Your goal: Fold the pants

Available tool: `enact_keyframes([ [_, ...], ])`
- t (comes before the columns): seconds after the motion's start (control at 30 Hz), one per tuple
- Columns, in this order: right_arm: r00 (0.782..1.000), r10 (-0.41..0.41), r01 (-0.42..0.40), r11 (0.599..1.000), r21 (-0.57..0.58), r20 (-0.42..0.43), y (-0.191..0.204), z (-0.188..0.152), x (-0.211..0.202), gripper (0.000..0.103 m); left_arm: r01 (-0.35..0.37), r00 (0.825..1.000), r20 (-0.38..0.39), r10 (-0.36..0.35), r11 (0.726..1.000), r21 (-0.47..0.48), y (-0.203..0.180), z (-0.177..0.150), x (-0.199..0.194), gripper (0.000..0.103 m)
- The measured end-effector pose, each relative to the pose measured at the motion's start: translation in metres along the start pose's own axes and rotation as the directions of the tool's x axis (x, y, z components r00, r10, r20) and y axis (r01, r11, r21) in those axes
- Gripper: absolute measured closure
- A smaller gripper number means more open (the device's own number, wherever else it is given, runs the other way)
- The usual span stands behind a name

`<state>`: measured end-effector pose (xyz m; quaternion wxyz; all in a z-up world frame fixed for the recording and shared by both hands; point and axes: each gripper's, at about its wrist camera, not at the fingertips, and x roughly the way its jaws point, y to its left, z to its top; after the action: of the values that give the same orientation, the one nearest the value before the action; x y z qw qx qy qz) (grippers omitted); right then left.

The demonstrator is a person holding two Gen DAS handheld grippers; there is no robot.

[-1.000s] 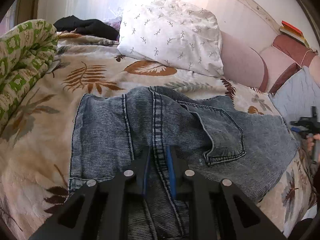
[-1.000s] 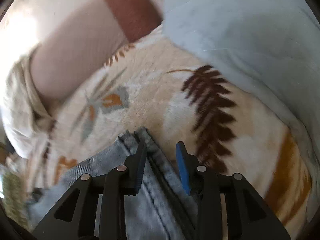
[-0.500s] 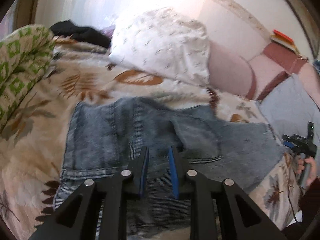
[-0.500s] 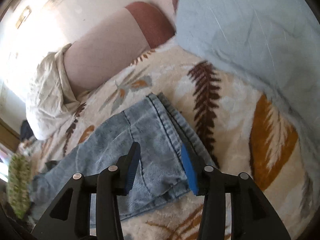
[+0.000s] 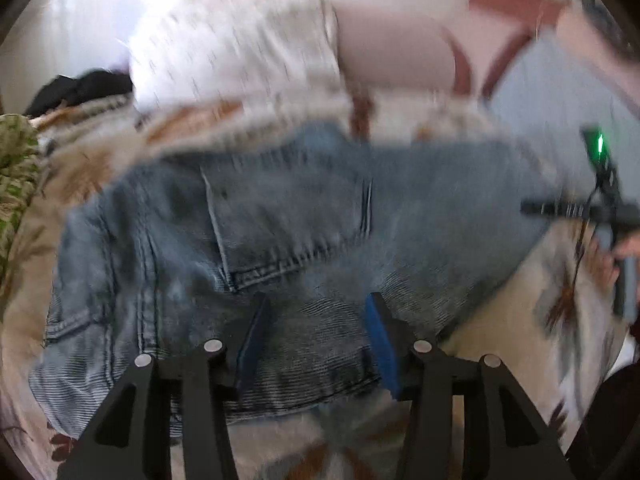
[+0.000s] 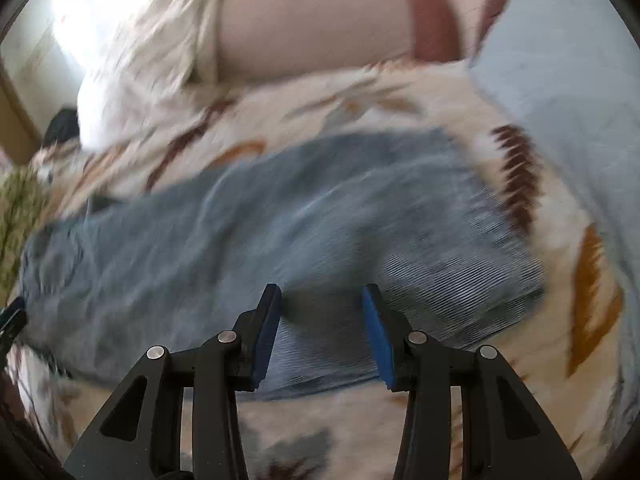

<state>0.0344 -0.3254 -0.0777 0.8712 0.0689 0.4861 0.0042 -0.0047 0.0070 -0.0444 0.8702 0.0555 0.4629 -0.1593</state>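
Blue denim pants (image 5: pixel 280 232) lie across a leaf-print bedspread, back pocket up in the left wrist view. My left gripper (image 5: pixel 318 304) hovers over their near part; its jaws are opening and the blue pads press on nothing. The same pants (image 6: pixel 304 232) fill the middle of the blurred right wrist view, their leg end at the right. My right gripper (image 6: pixel 322 294) stands open above the near edge of the leg, apart from the cloth. The right gripper (image 5: pixel 592 208), held by a hand, also shows at the right edge of the left wrist view.
A white patterned pillow (image 5: pixel 236 40) and a pink bolster (image 5: pixel 400 52) lie behind the pants. A pale blue cushion (image 6: pixel 568 64) sits at the right. A green patterned quilt (image 5: pixel 16 160) and dark clothes (image 5: pixel 80 88) lie at the left. Bare bedspread (image 6: pixel 320 420) lies in front.
Both grippers let go of the pants and pulled back toward the near side. The left jaws went from nearly shut on a seam to wide apart; the right jaws widened and left the hem.
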Motion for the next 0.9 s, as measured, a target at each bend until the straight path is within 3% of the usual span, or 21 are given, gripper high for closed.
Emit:
enact_keyframes([
  [0.13,0.995,-0.096,0.093,0.992,-0.086,-0.033,0.021,-0.014,0.005,0.057,0.0,1.0,-0.009,0.0,0.999,0.052,-0.008,-0.006,-0.005,0.053],
  [0.5,0.993,-0.084,0.079,0.995,-0.063,-0.077,0.018,-0.018,-0.005,0.057,0.04,0.999,0.005,-0.04,0.999,0.007,-0.003,-0.007,-0.006,0.053],
  [0.6,0.996,0.071,-0.071,0.997,0.014,-0.047,0.022,-0.003,-0.023,0.055,0.063,0.997,0.039,-0.063,0.998,0.002,-0.001,-0.006,-0.012,0.053],
  [0.63,0.988,0.152,-0.152,0.988,0.006,-0.012,0.032,0.005,-0.033,0.055,0.077,0.995,0.055,-0.077,0.997,0.005,0.0,-0.005,-0.016,0.051],
  [0.67,0.983,0.181,-0.181,0.983,-0.007,0.002,0.039,0.01,-0.037,0.055,0.093,0.993,0.073,-0.093,0.996,0.001,0.001,-0.003,-0.019,0.051],
  [0.8,0.942,0.333,-0.33,0.942,-0.064,0.04,0.09,0.044,-0.044,0.049,0.122,0.984,0.138,-0.115,0.992,-0.043,0.003,0.004,-0.029,0.043],
  [0.9,0.914,0.406,-0.403,0.912,-0.079,0.019,0.13,0.07,-0.032,0.047,0.101,0.984,0.153,-0.093,0.994,-0.049,0.0,0.009,-0.029,0.035],
])
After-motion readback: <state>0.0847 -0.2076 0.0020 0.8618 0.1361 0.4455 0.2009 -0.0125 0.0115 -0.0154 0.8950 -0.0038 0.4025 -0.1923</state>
